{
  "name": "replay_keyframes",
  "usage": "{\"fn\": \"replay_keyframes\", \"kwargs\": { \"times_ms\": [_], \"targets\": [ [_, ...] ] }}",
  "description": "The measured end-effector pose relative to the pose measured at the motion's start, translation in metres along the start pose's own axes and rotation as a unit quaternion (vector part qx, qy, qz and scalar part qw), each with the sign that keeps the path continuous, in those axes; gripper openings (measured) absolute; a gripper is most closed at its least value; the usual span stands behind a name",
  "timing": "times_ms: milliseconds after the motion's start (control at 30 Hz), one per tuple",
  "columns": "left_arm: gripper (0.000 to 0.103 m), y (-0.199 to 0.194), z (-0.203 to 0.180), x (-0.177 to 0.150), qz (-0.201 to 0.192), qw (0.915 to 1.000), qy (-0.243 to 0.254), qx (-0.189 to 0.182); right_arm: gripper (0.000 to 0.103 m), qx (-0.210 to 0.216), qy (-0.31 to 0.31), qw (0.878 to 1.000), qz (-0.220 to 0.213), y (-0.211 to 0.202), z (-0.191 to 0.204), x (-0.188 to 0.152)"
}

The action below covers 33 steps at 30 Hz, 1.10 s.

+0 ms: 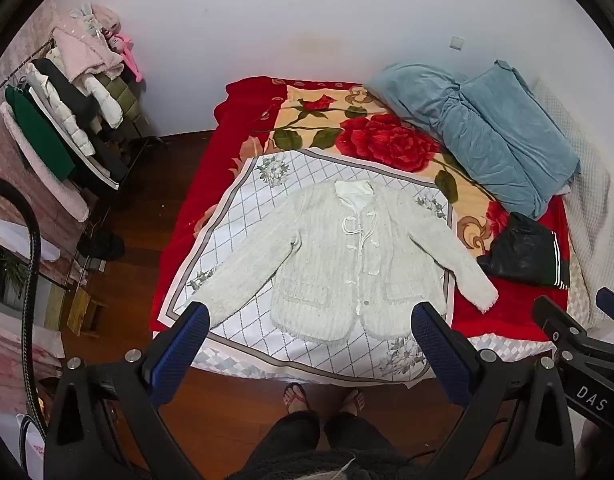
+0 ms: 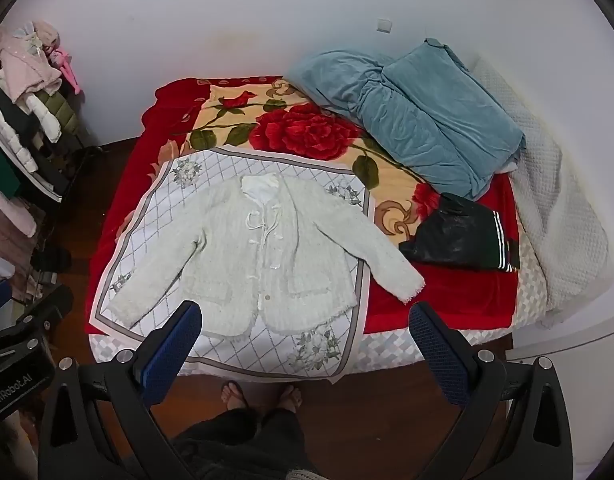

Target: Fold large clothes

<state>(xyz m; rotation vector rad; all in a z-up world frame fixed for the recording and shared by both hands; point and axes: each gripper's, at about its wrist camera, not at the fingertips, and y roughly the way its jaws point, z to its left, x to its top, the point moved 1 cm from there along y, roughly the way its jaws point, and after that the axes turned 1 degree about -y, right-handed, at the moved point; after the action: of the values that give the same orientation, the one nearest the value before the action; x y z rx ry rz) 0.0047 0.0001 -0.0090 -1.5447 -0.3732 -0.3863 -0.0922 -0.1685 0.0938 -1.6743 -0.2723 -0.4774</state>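
A fuzzy white jacket (image 1: 339, 256) lies flat and face up on a white diamond-patterned cloth (image 1: 243, 216) on the bed, sleeves spread out to both sides; it also shows in the right wrist view (image 2: 267, 256). My left gripper (image 1: 311, 320) is open and empty, held above the jacket's near hem. My right gripper (image 2: 305, 320) is open and empty, held above the bed's near edge by the jacket's hem. The right gripper's body shows at the right edge of the left wrist view (image 1: 579, 344).
A red rose blanket (image 1: 371, 136) covers the bed. A folded blue quilt (image 1: 487, 128) lies at the back right, a black garment (image 1: 527, 252) in front of it. A clothes rack (image 1: 67, 120) stands at the left. The person's feet (image 1: 323, 398) stand on the wooden floor.
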Motion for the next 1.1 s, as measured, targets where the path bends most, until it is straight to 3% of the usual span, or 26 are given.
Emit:
{"fn": "replay_keyframes", "kwargs": {
  "times_ms": [1100],
  "targets": [
    [0.103,-0.011,-0.017,0.008,-0.001,1.0000,0.000,-0.006,0.103,0.002,-0.001,1.000,-0.006,-0.014,0.001,-0.004]
  ]
}}
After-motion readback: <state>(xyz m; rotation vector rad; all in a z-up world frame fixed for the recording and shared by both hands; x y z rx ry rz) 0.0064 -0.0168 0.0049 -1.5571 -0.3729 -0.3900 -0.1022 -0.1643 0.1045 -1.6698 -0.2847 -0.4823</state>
